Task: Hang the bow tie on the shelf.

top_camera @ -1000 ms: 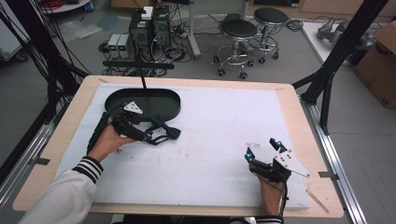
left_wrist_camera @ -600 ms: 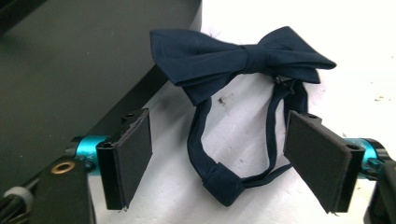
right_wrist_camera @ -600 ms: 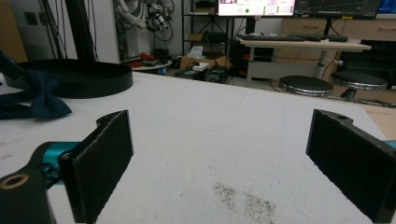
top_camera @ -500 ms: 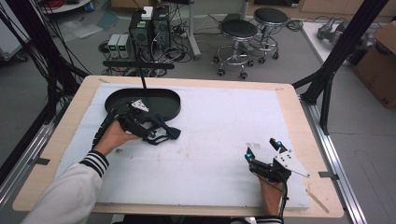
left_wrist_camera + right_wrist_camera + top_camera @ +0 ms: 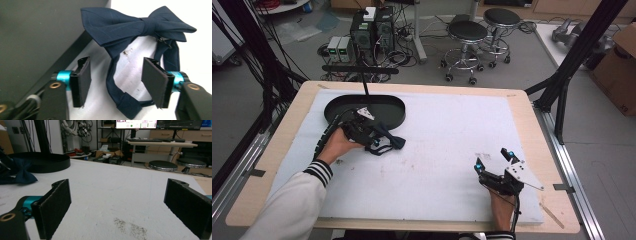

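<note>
A navy bow tie [image 5: 391, 141] lies on the white mat just in front of the black oval tray [image 5: 398, 114]. My left gripper [image 5: 376, 141] is low over it and open. In the left gripper view the tie's strap [image 5: 111, 75] runs between the two pads [image 5: 84, 77], and the bow [image 5: 140, 23] lies beyond them beside the tray's wall [image 5: 62, 57]. My right gripper [image 5: 493, 161] rests near the front right of the mat, open with nothing between its pads [image 5: 56, 205]. From there the bow tie [image 5: 22, 175] and the tray [image 5: 42, 161] show far to the left.
The white mat [image 5: 452, 125] covers a wooden table [image 5: 537, 130]. Dark smudges [image 5: 130, 226] mark the mat near my right gripper. Black frame posts [image 5: 569, 75] stand at the table's right and left. Stools [image 5: 467, 35] and computer boxes [image 5: 372, 30] are on the floor behind.
My left gripper has shifted slightly right along the tray's front, closing in over the bow tie. The right gripper has stayed put.
</note>
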Tool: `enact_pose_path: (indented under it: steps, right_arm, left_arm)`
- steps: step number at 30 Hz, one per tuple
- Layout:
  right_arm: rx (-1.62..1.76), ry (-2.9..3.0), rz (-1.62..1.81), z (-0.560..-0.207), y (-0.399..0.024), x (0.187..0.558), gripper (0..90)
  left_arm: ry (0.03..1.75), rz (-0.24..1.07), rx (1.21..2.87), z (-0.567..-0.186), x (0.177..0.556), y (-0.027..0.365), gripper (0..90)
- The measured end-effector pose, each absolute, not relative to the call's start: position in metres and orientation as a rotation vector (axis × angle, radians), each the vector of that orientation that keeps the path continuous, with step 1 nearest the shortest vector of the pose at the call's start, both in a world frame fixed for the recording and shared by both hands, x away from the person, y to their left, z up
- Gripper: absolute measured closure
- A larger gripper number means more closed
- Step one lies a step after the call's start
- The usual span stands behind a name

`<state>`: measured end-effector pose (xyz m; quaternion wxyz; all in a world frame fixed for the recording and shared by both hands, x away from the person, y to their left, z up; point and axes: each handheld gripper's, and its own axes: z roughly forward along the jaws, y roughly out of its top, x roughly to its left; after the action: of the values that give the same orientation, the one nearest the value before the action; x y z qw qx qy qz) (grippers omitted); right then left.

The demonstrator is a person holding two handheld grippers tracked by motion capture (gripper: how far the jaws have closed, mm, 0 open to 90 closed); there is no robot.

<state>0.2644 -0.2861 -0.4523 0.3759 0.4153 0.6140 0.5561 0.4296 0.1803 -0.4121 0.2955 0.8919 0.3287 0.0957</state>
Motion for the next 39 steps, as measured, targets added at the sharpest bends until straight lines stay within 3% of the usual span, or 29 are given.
enact_pose_path:
  steps: [15,39]
  right_arm:
    - [1.056,1.569,1.423,-0.452,-0.286,0.264,6.3]
    - [1.059,1.567,1.424,-0.452,-0.286,0.264,6.3]
  left_arm:
    - [0.873,0.274,2.394,-0.419,0.435,0.172,50.6]
    - [0.854,0.315,2.390,-0.418,0.434,0.169,85.4]
